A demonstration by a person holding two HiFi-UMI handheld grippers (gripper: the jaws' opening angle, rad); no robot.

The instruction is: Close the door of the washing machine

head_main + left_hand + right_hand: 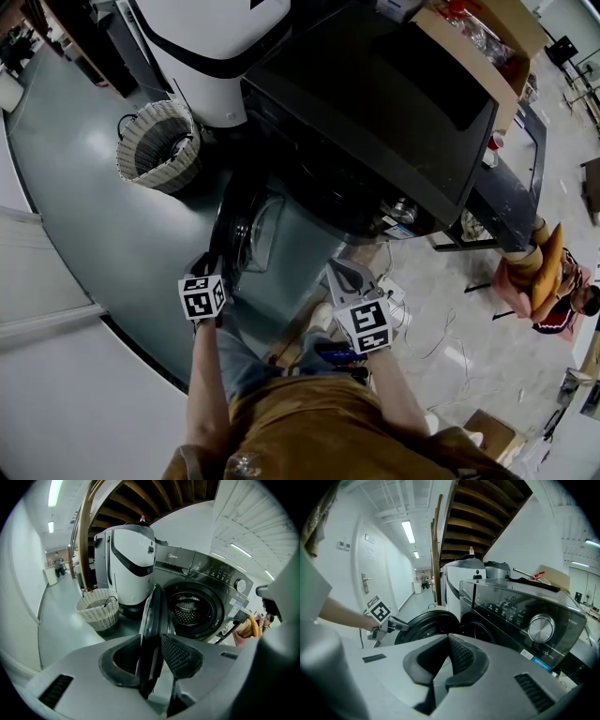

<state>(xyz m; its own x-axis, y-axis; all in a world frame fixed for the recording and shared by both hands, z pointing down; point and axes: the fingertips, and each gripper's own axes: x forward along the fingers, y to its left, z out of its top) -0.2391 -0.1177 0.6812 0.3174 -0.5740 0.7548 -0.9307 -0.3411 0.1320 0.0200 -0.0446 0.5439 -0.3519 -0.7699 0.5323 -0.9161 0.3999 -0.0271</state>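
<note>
The dark front-loading washing machine (pixel 375 103) stands ahead with its drum opening (pixel 190 611) uncovered. Its round door (pixel 242 230) hangs open to the left and shows edge-on in the left gripper view (pixel 153 606). My left gripper (pixel 206 266) is at the door's free edge, and the rim sits between its pads (pixel 176 653), which press on it from both sides. The right gripper view shows the left gripper (pixel 396 624) at the door (pixel 424 625). My right gripper (pixel 343 274) hovers in front of the machine, right of the door, shut with nothing in it (pixel 449 639).
A wicker basket (pixel 159 143) stands on the floor left of the machine, beside a tall white appliance (pixel 216 47). A cardboard box (pixel 487 37) lies on the machine's top. Cables (pixel 431 328) trail on the floor at right, near a seated person (pixel 553 281).
</note>
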